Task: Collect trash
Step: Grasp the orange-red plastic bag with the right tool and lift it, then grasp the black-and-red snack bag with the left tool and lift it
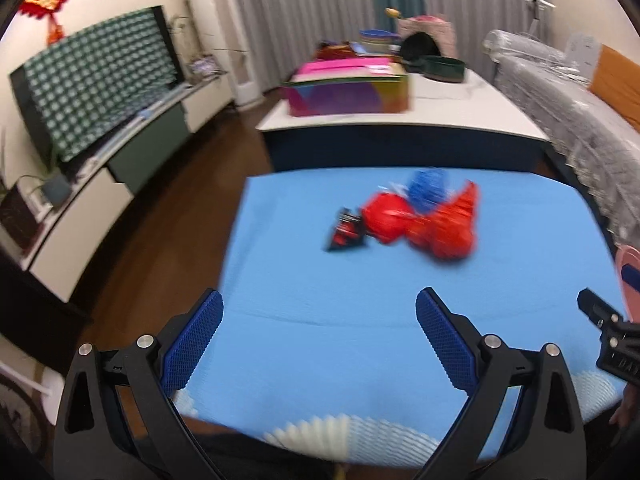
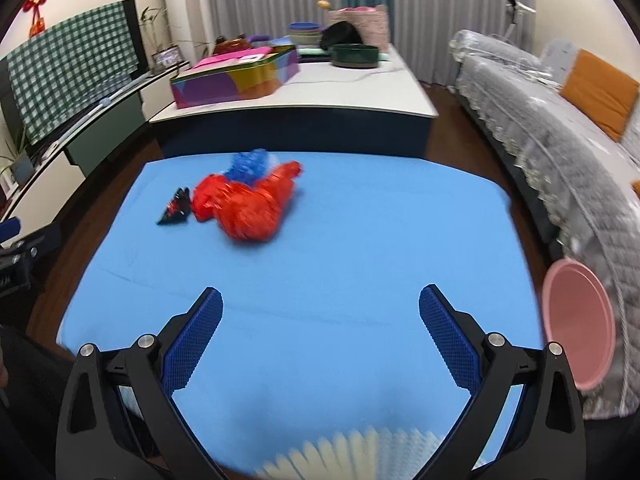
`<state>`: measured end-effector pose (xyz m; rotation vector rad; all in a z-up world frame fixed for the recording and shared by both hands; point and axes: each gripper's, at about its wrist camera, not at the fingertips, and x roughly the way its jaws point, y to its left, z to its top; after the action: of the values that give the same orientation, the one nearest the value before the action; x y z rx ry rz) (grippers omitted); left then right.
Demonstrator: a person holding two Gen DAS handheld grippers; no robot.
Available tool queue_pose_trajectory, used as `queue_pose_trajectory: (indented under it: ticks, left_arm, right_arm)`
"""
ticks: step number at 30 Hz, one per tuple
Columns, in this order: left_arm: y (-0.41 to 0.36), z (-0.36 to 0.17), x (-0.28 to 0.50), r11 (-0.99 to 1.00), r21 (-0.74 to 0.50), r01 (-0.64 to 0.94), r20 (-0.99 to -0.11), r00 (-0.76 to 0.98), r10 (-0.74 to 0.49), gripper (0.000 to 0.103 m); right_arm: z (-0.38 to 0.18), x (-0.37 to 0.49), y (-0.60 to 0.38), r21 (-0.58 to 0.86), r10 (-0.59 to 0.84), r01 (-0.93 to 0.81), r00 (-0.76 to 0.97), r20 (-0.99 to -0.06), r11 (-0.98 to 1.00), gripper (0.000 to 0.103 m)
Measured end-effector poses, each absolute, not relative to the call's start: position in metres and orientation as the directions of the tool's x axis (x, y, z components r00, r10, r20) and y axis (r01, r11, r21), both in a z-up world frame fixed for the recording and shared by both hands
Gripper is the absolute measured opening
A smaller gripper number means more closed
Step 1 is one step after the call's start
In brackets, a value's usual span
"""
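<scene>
A heap of crumpled wrappers lies on the blue mat (image 1: 360, 340) (image 2: 360, 248): a big red wrapper (image 1: 432, 224) (image 2: 248, 208), a blue wrapper (image 1: 428, 186) (image 2: 248, 166) behind it and a small black and red wrapper (image 1: 346, 234) (image 2: 176, 208) to its left. My left gripper (image 1: 320, 312) is open and empty, hovering over the mat's near side, well short of the heap. My right gripper (image 2: 320, 312) is open and empty, also near the front, with the heap ahead to its left. A pink basin (image 2: 580, 324) stands off the mat's right edge.
A white low table (image 1: 460, 112) (image 2: 360, 92) behind the mat holds a colourful box (image 1: 348, 92) (image 2: 236, 80), a dark green bowl (image 2: 354, 55) and other items. A covered sofa (image 2: 560, 140) runs along the right. A TV cabinet (image 1: 120, 148) lines the left wall.
</scene>
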<state>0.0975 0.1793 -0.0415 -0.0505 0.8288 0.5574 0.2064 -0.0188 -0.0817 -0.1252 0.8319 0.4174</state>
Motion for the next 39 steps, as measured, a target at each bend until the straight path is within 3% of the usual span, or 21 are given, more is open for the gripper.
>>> queue_pose_trajectory:
  ticks: [14, 15, 16, 17, 22, 34, 39]
  left_arm:
    - [0.265, -0.074, 0.088, 0.779, 0.143, -0.611, -0.79, 0.403, 0.461, 0.094]
    - [0.27, -0.076, 0.087, 0.774, 0.134, -0.619, -0.797, 0.397, 0.455, 0.094]
    - [0.274, -0.077, 0.086, 0.77, 0.131, -0.625, -0.801, 0.391, 0.453, 0.094]
    - [0.276, -0.077, 0.086, 0.767, 0.129, -0.628, -0.803, 0.388, 0.453, 0.094]
    - [0.274, -0.077, 0.086, 0.766, 0.141, -0.628, -0.796, 0.387, 0.465, 0.094]
    - [0.254, -0.076, 0.092, 0.796, 0.077, -0.601, -0.799, 0.44, 0.409, 0.094]
    - [0.247, -0.073, 0.105, 0.822, -0.02, -0.569, -0.841, 0.454, 0.294, 0.094]
  right_arm:
    - [-0.148, 0.317, 0.12, 0.111, 0.315, -0.429, 0.441, -0.84, 0.896, 0.097]
    - [-0.152, 0.321, 0.126, 0.102, 0.308, -0.427, 0.445, -0.841, 0.898, 0.092]
    - [-0.154, 0.323, 0.129, 0.104, 0.311, -0.432, 0.442, -0.841, 0.896, 0.073]
    - [-0.158, 0.325, 0.132, 0.101, 0.309, -0.438, 0.434, -0.846, 0.893, 0.061]
    - [-0.152, 0.311, 0.122, 0.09, 0.317, -0.46, 0.444, -0.838, 0.883, 0.043]
    - [-0.078, 0.221, -0.023, 0.072, 0.314, -0.432, 0.522, -0.793, 0.899, 0.043]
    - [-0.067, 0.192, -0.089, 0.004, 0.256, -0.389, 0.598, -0.759, 0.921, 0.044]
